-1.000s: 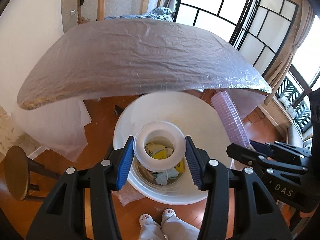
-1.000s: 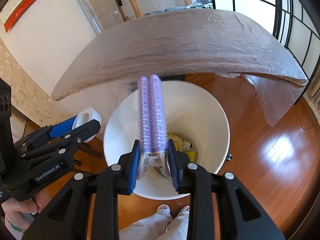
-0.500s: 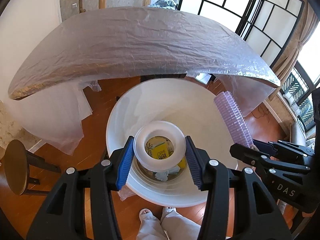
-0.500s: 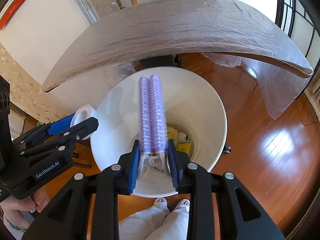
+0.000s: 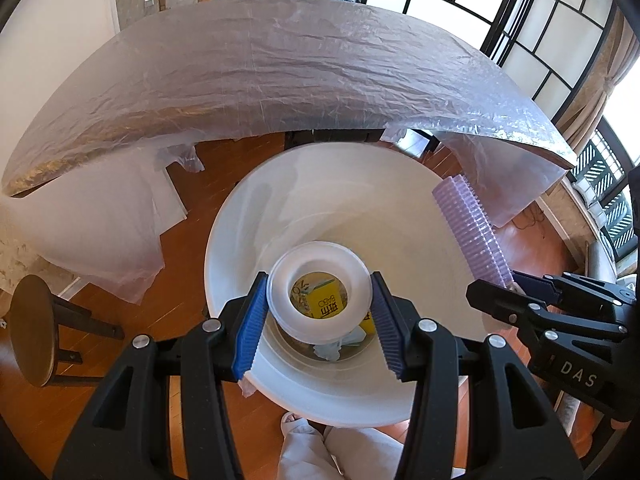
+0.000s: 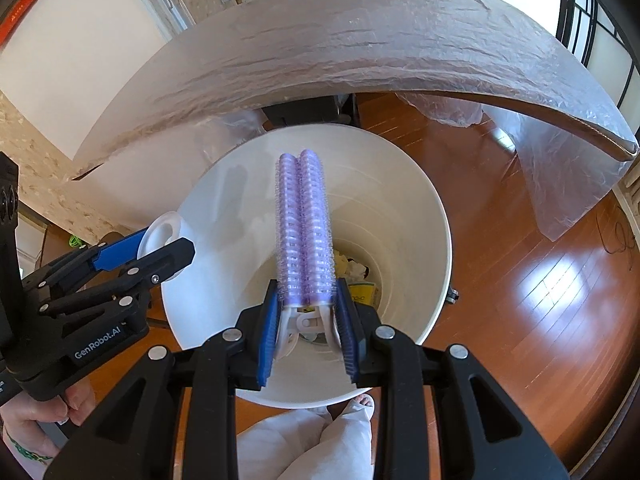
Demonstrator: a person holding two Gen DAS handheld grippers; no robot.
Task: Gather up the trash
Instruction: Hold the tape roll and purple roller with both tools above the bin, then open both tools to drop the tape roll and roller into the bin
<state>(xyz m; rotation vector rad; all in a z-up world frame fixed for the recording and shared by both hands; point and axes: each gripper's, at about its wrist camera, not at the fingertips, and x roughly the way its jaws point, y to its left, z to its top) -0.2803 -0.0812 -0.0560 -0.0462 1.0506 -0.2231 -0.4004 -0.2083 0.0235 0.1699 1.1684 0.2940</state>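
My L gripper [image 5: 318, 314] pinches a white ring [image 5: 319, 295], R gripper [image 6: 307, 318] squeezes purple rollers [image 6: 305, 226], both over the white bin [image 6: 404, 184].

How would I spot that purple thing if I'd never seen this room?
Find the big white bin on the wooden floor, below the plastic-covered table. Over its mouth, the right tongs clamp a long lilac bristly double roller, unlike the smooth white ring held alongside.

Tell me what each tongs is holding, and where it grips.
Left tongs: white ring, by its outer sides. Right tongs: purple roller clip, near its white hinged end.
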